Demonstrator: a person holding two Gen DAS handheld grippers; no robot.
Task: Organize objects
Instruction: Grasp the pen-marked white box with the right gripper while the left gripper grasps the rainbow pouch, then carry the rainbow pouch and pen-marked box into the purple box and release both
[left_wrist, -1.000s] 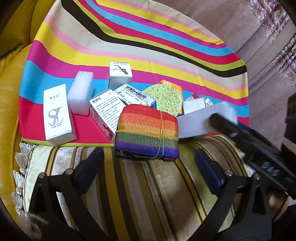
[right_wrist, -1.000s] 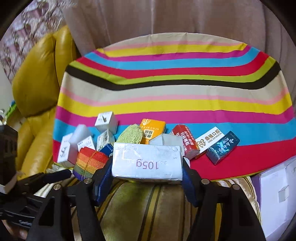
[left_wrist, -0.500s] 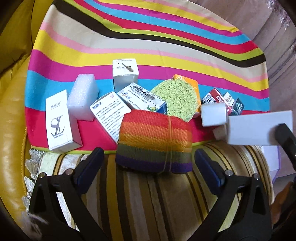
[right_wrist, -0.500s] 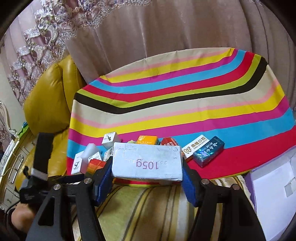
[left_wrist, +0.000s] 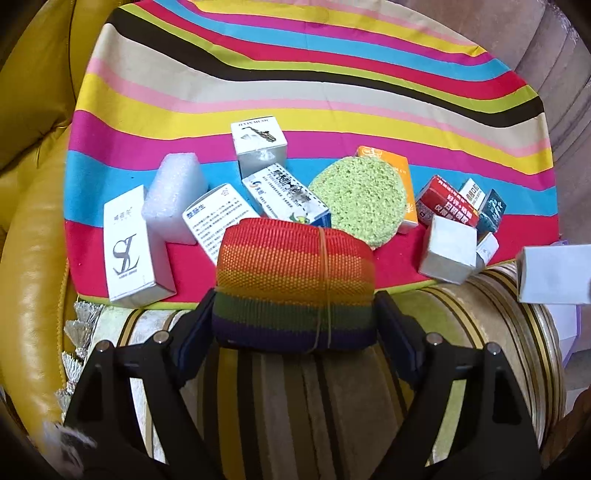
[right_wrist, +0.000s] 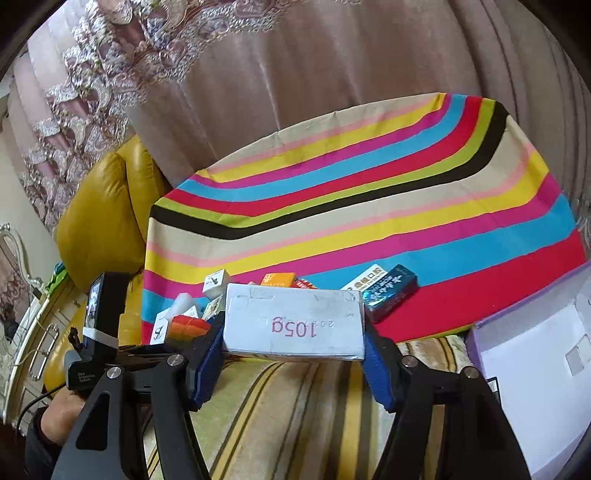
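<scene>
With both grippers loaded, this looks like the carry step of the tidy-up. The left gripper (left_wrist: 293, 314) has its jaws pinching the rainbow webbing roll (left_wrist: 295, 288) from either side, at the near edge of the striped cloth (left_wrist: 295, 92), just in front of the small boxes and the green sponge (left_wrist: 360, 201). Whether the roll is clear of the surface, I can't tell. Over on the other side, the right gripper (right_wrist: 293, 354) is clamped across the silver packet (right_wrist: 293, 319) marked 105g, held up above the striped sofa cushion (right_wrist: 295, 413). Off to the right sits a purple-rimmed box (right_wrist: 535, 365), and that's my guess for the drop spot. Next move, as I read it: swing the packet over that box, lower it inside, then spread the jaws. The roll should follow, lifted cleanly so it doesn't drag the leaflet box (left_wrist: 218, 218) touching its back.
</scene>
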